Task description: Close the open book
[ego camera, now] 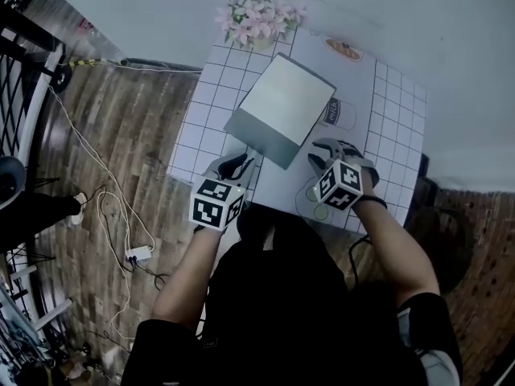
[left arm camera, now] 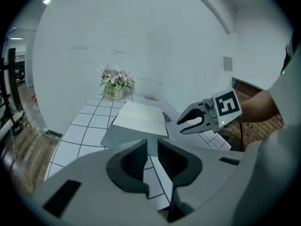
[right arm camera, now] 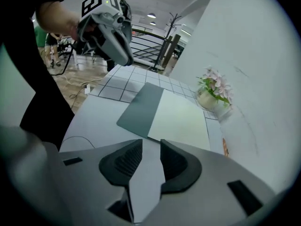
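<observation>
The book (ego camera: 283, 103) lies on the table's white mat, a pale face up and a dark grey band along its near edge. It also shows in the left gripper view (left arm camera: 138, 119) and the right gripper view (right arm camera: 174, 119). I cannot tell whether the grey band is a spine or a folded cover. My left gripper (ego camera: 239, 166) hovers just short of the book's near left corner, its jaws (left arm camera: 152, 147) apart with nothing between. My right gripper (ego camera: 328, 153) hangs by the near right corner, open and empty (right arm camera: 150, 147); its spread fingers (left arm camera: 186, 122) clear the book.
A pot of pink flowers (ego camera: 256, 18) stands at the table's far edge by the wall. Printed on the mat are a milk cup (ego camera: 338, 112) and an orange mark (ego camera: 344, 50). The checked tablecloth (ego camera: 201, 119) ends at left above wood floor with cables (ego camera: 96, 183) and a power strip (ego camera: 138, 253).
</observation>
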`<state>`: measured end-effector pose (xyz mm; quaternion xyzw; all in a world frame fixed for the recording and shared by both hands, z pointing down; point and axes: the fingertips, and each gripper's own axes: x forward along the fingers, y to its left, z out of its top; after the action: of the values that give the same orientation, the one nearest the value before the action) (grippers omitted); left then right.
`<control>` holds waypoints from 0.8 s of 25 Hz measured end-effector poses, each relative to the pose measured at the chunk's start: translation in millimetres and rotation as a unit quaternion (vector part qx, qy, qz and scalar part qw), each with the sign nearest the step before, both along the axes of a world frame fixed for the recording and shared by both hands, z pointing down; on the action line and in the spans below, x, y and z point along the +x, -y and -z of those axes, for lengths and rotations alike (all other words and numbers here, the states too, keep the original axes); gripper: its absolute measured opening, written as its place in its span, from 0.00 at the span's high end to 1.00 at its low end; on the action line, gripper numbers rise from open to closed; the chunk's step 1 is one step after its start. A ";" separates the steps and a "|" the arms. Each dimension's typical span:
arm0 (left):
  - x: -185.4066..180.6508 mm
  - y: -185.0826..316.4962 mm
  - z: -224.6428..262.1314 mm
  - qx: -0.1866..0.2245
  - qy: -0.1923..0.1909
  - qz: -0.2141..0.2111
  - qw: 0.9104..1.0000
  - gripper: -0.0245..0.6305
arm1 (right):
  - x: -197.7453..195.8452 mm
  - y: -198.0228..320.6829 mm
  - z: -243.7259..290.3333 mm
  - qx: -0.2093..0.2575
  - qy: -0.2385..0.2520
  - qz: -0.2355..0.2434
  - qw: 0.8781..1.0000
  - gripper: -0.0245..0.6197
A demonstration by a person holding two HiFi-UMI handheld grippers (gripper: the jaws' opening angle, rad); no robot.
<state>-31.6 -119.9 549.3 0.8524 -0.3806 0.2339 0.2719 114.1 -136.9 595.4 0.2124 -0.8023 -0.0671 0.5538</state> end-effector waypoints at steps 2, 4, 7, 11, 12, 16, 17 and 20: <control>-2.1 -2.9 2.8 -0.001 -0.001 0.019 1.000 0.85 | 1.9 -2.9 -10.9 0.003 -0.022 0.033 0.999 0.77; -3.1 -6.3 4.5 -0.004 0.005 0.043 0.999 0.85 | 2.1 0.8 -17.4 0.019 -0.038 0.077 0.996 0.76; 0.1 -6.6 0.8 -0.003 0.046 0.069 0.997 0.85 | -3.6 11.3 -24.6 0.057 -0.052 0.161 0.984 0.72; 18.5 -3.7 -1.8 -0.003 0.061 0.118 0.991 0.85 | -8.6 14.7 -39.5 0.071 -0.046 0.251 0.964 0.70; 24.6 -4.3 -2.9 -0.005 0.056 0.131 0.990 0.85 | -7.7 14.6 -42.4 0.071 -0.043 0.265 0.961 0.70; 45.4 -9.9 -10.4 -0.014 0.041 0.178 0.983 0.85 | -7.2 16.8 -46.1 0.074 -0.030 0.312 0.947 0.69; 49.6 -12.3 -13.0 -0.017 0.040 0.186 0.982 0.85 | -8.0 16.7 -45.8 0.078 -0.028 0.324 0.942 0.68; 61.5 -20.1 -17.7 -0.022 0.047 0.193 0.980 0.85 | -9.0 21.9 -45.4 0.099 -0.030 0.347 0.932 0.76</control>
<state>29.9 -99.9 567.0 0.7447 -0.5452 0.2252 0.3123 105.1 -158.7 640.7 -0.0277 -0.7985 -0.3406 0.4956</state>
